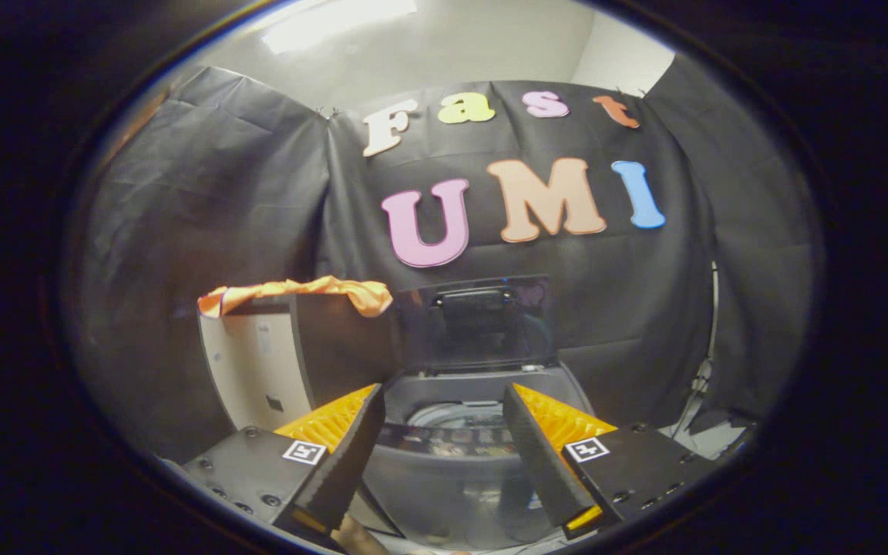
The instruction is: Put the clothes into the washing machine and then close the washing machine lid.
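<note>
Gripper (440, 420) spread wide, grasping nothing. Washer (459, 447) dead ahead at 12 o'clock beyond the fingers, lid (475, 324) raised. Cloth (297, 293) draped over box (259, 362) at 10 o'clock. Best: swing left, pinch a thick fold, lift clear before crossing to the drum.

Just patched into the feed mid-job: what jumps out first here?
The orange cloth draped over the top of a box, beyond the fingers and beside the washing machine. The machine sits just ahead between the fingers, its dark lid standing open and the drum showing. The hand-held gripper is open, holding nothing.
</note>
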Action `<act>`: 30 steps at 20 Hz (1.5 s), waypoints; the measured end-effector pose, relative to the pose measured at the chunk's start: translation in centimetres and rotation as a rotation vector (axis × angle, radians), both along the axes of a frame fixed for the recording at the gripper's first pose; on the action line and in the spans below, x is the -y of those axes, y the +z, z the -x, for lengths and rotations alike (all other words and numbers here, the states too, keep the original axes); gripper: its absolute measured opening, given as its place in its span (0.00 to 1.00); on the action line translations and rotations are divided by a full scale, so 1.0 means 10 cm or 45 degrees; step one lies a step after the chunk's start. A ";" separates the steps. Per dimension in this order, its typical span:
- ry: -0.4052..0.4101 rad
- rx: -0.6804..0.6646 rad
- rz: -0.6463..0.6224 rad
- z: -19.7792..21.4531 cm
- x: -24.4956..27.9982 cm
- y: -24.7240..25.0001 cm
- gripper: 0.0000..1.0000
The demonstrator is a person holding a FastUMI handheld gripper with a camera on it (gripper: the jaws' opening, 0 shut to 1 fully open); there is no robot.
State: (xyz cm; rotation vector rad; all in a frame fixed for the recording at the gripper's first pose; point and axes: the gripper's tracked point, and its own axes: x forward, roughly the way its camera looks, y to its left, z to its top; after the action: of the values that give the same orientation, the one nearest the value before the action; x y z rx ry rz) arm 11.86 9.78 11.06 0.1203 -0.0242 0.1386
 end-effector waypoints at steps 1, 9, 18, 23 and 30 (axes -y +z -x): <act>0.047 -0.022 -0.017 -0.15 -0.21 0.15 0.97; 0.366 -0.072 -0.003 -1.16 -1.89 1.13 0.97; 0.436 -0.239 0.254 -1.96 -2.69 1.00 0.97; 0.437 -0.348 0.299 -2.02 -2.75 0.69 0.97; 0.477 -0.318 0.278 -2.02 -2.83 0.66 0.58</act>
State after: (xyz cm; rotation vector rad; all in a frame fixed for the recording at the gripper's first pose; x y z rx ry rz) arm 32.07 38.11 17.68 -0.0785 0.2638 0.4977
